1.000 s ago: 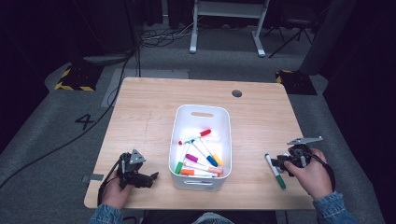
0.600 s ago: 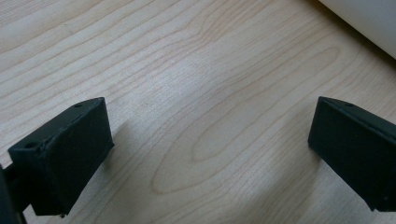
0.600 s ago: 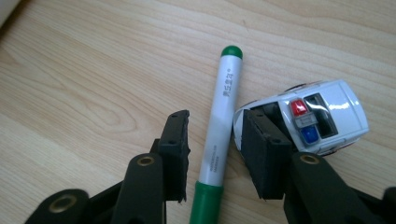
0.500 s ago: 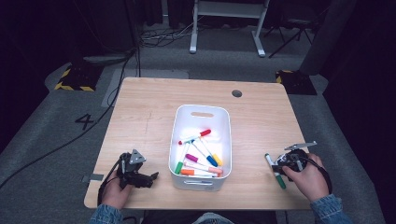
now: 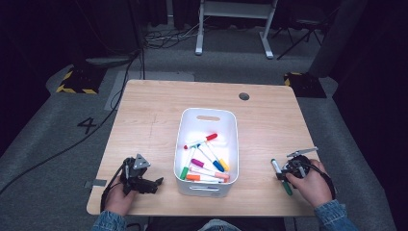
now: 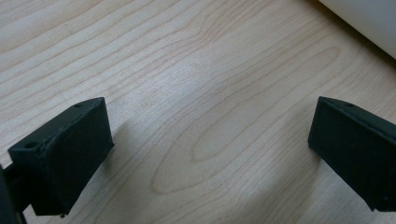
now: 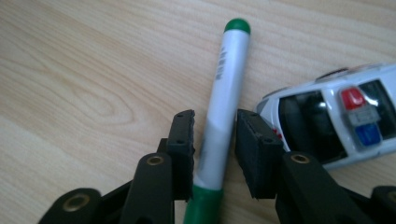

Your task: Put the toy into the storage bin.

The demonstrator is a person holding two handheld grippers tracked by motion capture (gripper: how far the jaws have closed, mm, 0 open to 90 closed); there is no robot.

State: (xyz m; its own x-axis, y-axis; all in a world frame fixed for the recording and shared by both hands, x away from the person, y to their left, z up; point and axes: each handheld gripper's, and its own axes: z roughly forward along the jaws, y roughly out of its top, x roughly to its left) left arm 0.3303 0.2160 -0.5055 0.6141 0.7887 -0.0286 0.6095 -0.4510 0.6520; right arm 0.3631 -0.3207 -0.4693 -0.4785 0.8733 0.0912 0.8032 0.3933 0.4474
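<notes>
A white marker with green cap and end [image 7: 229,70] lies flat on the wooden table [image 5: 144,120], near the front right edge [image 5: 276,167]. My right gripper [image 7: 215,126] is down on it, shut on its barrel just above the green cap; the high view puts this gripper [image 5: 284,176] in a hand at front right. A toy police car [image 7: 336,121] rests against the right jaw, touching the marker's side. My left gripper [image 5: 155,183] sits at front left, held low, its jaws wide open over bare wood [image 6: 210,140].
A white bin [image 5: 208,117] stands at the table's middle with several coloured markers [image 5: 207,161] in it; its corner [image 6: 364,18] is close to the left gripper. A round grommet hole [image 5: 244,96] sits far right. Dark floor and cables surround the table.
My right gripper has dropped and shifted slightly toward the near edge, coming down onto the green marker. The left gripper has stayed in place.
</notes>
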